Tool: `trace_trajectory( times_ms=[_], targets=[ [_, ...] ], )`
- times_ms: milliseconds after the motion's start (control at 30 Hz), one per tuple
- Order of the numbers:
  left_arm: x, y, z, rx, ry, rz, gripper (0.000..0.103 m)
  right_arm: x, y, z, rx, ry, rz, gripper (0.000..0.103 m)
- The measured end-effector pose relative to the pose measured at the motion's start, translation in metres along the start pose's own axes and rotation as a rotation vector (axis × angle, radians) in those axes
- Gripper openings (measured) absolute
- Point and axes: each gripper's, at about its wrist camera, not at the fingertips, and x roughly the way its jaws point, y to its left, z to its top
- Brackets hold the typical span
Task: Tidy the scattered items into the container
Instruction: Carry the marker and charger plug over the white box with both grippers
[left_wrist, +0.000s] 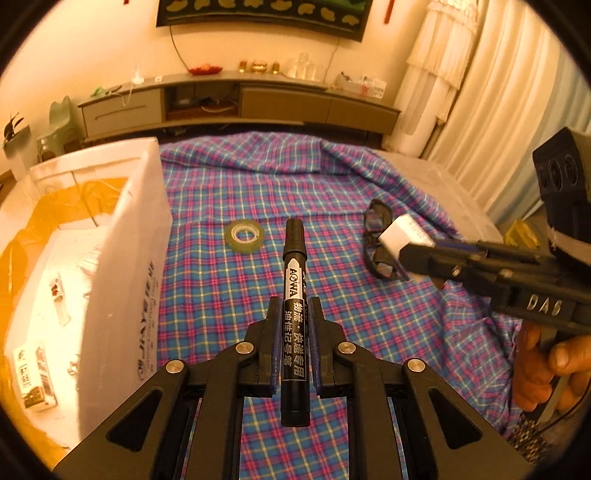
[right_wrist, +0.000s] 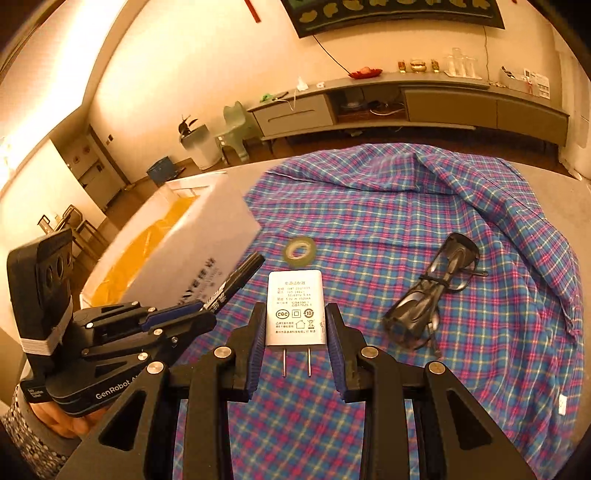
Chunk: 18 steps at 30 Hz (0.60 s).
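My left gripper (left_wrist: 294, 306) is shut on a black marker (left_wrist: 294, 295) and holds it above the plaid cloth, right of the white box (left_wrist: 125, 258). My right gripper (right_wrist: 295, 314) is shut on a white power adapter (right_wrist: 294, 306), prongs pointing back at the camera. The adapter also shows in the left wrist view (left_wrist: 404, 236), over the black glasses (left_wrist: 380, 243). A roll of clear tape (left_wrist: 244, 235) lies on the cloth ahead; it also shows in the right wrist view (right_wrist: 300, 251). The glasses (right_wrist: 432, 295) lie folded to the right.
The white box (right_wrist: 207, 251) stands open at the left with orange lining (left_wrist: 37, 221) and small packets inside. The plaid cloth (right_wrist: 406, 221) covers the table and is rumpled at the far right. A low cabinet (left_wrist: 240, 103) stands along the far wall.
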Motion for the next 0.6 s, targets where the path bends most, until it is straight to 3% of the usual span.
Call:
trace_trajectory(
  times_ms=[600],
  targets=[
    [-0.072, 0.038, -0.004, -0.055, -0.125, -0.035, 0.013, -0.014, 0.073, -0.004, -0.072, -0.060, 0.032, 0.032]
  ],
)
